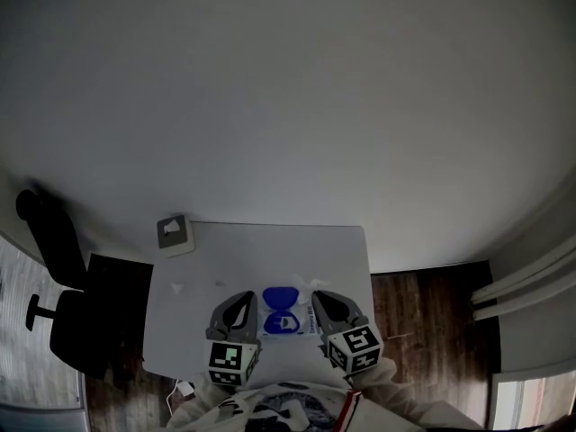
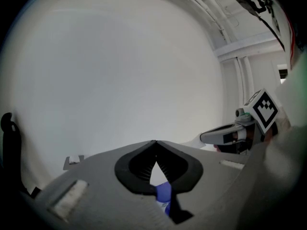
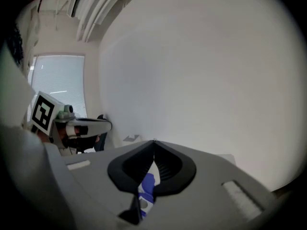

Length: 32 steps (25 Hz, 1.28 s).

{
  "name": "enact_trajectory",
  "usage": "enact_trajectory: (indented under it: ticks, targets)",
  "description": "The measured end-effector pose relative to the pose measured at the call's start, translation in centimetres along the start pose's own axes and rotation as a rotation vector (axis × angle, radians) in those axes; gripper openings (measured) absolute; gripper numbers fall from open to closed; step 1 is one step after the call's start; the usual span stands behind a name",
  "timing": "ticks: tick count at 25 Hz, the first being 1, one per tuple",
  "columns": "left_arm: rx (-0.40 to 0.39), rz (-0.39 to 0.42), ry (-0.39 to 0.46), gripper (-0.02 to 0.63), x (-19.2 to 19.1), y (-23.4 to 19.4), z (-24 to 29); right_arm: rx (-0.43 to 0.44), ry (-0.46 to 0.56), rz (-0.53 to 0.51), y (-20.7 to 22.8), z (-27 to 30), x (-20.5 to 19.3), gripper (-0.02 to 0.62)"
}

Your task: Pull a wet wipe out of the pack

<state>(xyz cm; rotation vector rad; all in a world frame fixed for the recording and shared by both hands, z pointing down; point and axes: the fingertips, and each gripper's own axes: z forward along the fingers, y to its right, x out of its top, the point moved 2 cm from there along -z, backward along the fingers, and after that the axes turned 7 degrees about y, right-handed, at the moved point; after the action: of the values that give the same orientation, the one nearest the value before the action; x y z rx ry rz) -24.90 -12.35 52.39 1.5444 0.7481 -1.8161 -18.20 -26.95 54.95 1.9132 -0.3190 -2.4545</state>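
Pack (image 1: 290,320), blue lid (image 1: 280,297) up, is seen at the bench's (image 1: 270,250) 6 o'clock edge. Left tongs (image 1: 243,297) at its 9 o'clock are pressed together on nothing visible, and right tongs (image 1: 318,295) at 3 o'clock are clamped on what's judged a wipe (image 1: 312,283). The wipe is expected limp, damp, light, tearable, so best pinched at a free corner; its length & the pack's slot can't be made out.
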Motion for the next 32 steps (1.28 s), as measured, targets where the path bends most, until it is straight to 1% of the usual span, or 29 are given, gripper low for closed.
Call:
enact_trajectory:
  ticks: [3,5,10,13,16,19,23,25,29,32]
  targets:
    - [-0.005,0.000,0.015,0.002,0.4,0.2,-0.1,-0.037,0.069,0.016,0.8,-1.2,1.8,0.008]
    - [-0.007,-0.002,0.017,0.002,0.4,0.4,-0.1,-0.063,0.100,0.005,1.3,-1.9,2.8,0.008]
    - [-0.003,0.022,0.018,0.002,0.8,0.7,0.0,-0.105,0.152,-0.031,2.3,-3.4,4.5,0.006]
    - [0.006,0.043,0.032,0.002,1.5,0.9,0.2,-0.114,0.170,-0.032,2.8,-4.3,4.9,0.006]
    - [0.020,0.060,0.038,0.002,2.1,1.2,0.4,-0.114,0.177,-0.022,3.5,-4.7,4.9,0.006]
    - [0.032,0.056,0.025,0.002,2.0,2.1,0.3,-0.113,0.186,-0.003,4.3,-4.9,4.7,0.006]
    - [0.048,0.059,0.004,0.002,1.4,3.9,-0.2,-0.086,0.187,0.028,4.8,-5.5,4.0,0.006]
    - [0.059,0.064,-0.010,0.002,0.8,4.8,-0.7,-0.066,0.175,0.042,4.9,-5.6,3.2,0.006]
    - [0.087,0.053,-0.064,0.002,-1.2,5.4,-2.1,-0.036,0.147,0.078,4.6,-5.7,1.2,0.006]
    - [0.108,0.041,-0.074,0.002,-1.7,5.6,-3.2,-0.015,0.126,0.087,4.0,-5.8,0.4,0.006]
